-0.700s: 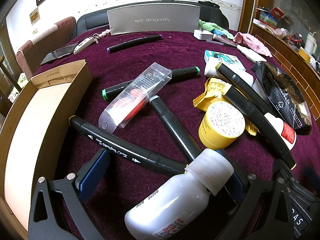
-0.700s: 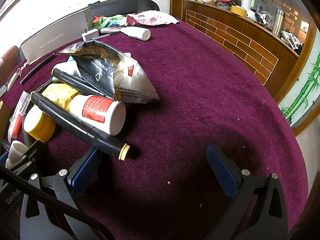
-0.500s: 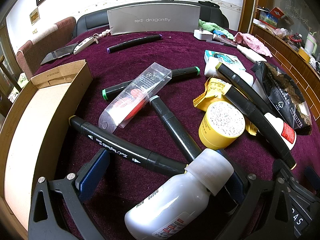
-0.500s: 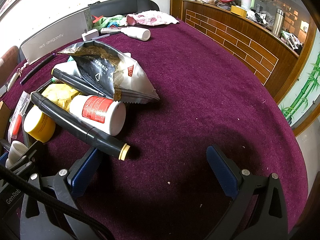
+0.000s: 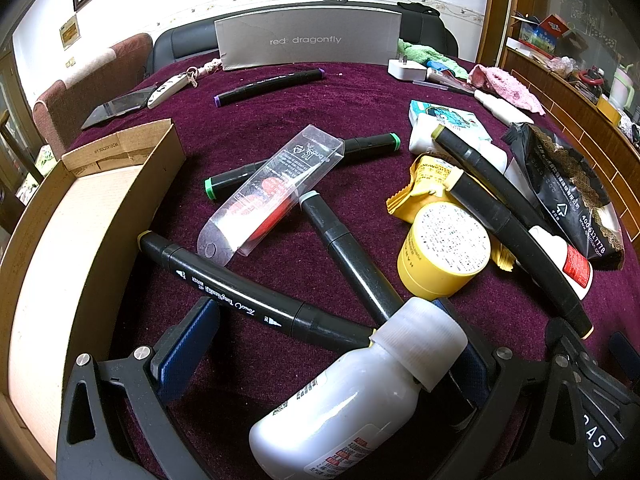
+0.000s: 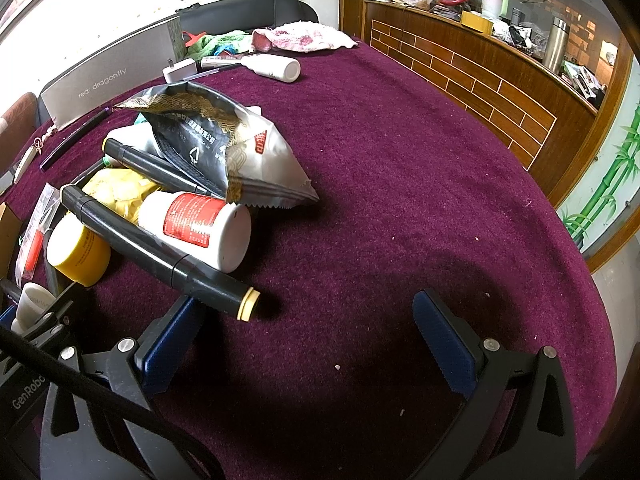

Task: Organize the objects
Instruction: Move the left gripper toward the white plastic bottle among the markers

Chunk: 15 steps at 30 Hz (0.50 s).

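Observation:
My left gripper [image 5: 324,344] is open over the purple cloth. A white plastic bottle [image 5: 352,396] lies between its fingers, against the right pad, cap pointing away. A long black marker [image 5: 248,300] lies across in front of the pads, and another black marker [image 5: 348,256] runs under the bottle cap. An open cardboard box [image 5: 80,216] stands at the left. My right gripper [image 6: 308,336] is open and empty over bare cloth. A black marker with a cream cap [image 6: 160,252] ends just before its left finger [image 6: 168,344].
A yellow jar [image 5: 444,252], a clear pen package [image 5: 276,188], a green-capped marker [image 5: 360,146], a yellow wrapper and a black snack bag [image 6: 208,140] are piled mid-table. A red-labelled white bottle [image 6: 200,228] lies by the bag. A grey box [image 5: 308,36] stands at the back.

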Motion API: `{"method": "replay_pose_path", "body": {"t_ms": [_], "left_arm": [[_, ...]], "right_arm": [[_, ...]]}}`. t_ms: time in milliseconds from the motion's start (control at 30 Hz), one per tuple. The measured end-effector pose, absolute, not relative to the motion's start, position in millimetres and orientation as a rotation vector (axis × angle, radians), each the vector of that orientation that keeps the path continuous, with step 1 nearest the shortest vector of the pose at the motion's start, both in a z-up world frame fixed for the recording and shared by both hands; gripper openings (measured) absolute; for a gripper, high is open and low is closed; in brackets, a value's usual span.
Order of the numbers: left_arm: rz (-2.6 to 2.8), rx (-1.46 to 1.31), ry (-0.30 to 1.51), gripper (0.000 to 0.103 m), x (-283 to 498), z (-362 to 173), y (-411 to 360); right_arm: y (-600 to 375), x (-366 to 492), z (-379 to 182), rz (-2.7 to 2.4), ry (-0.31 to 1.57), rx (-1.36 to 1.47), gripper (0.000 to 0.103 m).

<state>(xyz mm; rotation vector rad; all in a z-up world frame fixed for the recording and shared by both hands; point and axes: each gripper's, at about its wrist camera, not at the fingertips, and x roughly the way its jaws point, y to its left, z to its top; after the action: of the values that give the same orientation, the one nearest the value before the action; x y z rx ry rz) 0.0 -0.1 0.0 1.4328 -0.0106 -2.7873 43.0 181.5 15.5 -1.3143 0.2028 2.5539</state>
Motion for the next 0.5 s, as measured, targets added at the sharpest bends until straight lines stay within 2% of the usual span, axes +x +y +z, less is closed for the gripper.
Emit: {"method": "replay_pose_path", "body": {"t_ms": [500], "left_arm": [[-2.845, 1.499, -0.08, 0.101, 4.1, 2.3, -3.4]], "right_arm": [[181.2, 41.6, 16.1, 2.538, 0.204, -1.314, 0.103]]}}
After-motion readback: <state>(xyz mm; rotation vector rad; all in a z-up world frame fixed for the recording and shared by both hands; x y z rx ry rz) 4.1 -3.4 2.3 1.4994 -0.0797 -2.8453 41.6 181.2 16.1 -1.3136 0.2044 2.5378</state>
